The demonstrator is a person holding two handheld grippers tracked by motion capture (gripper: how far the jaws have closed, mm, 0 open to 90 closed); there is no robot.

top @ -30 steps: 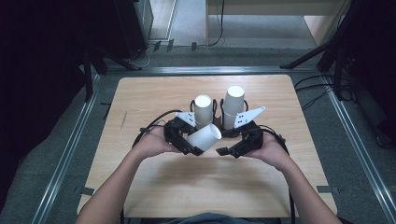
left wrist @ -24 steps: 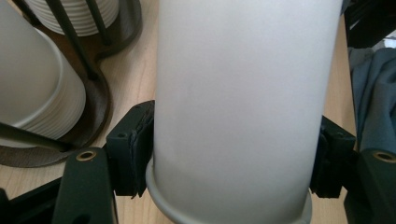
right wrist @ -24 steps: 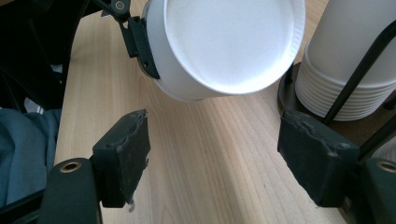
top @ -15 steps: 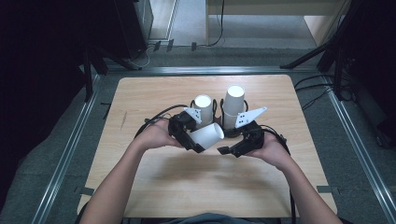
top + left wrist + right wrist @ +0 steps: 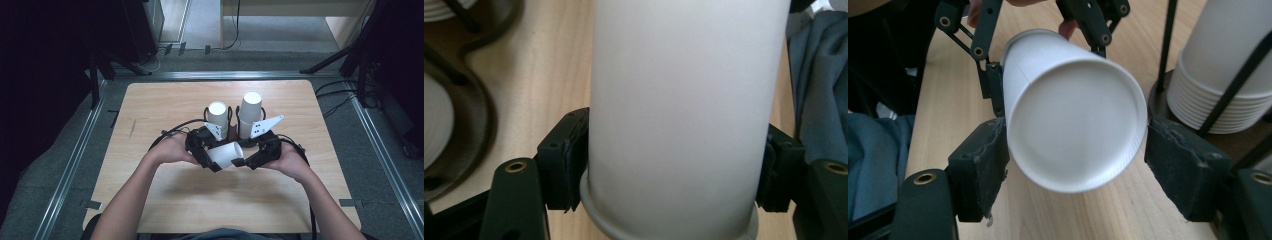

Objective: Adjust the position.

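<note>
A white paper cup lies on its side in the air just above the table, between the person's two hands. My left gripper is shut on it near the rim, and both pads press the cup's wall. My right gripper faces the cup's closed base. Its jaws stand on either side of the base and have just been closing a little. I see no pad pressing the base, and the right gripper is open. The left gripper's fingers show behind the cup.
Two stacks of upturned white cups stand in black wire holders just behind the hands, and one stack is close beside my right jaw. The wooden table has bare room to the left, right and front.
The left gripper has carried the cup slightly rightward and nearer, bringing its base between the right gripper's jaws. The right hand has hardly moved.
</note>
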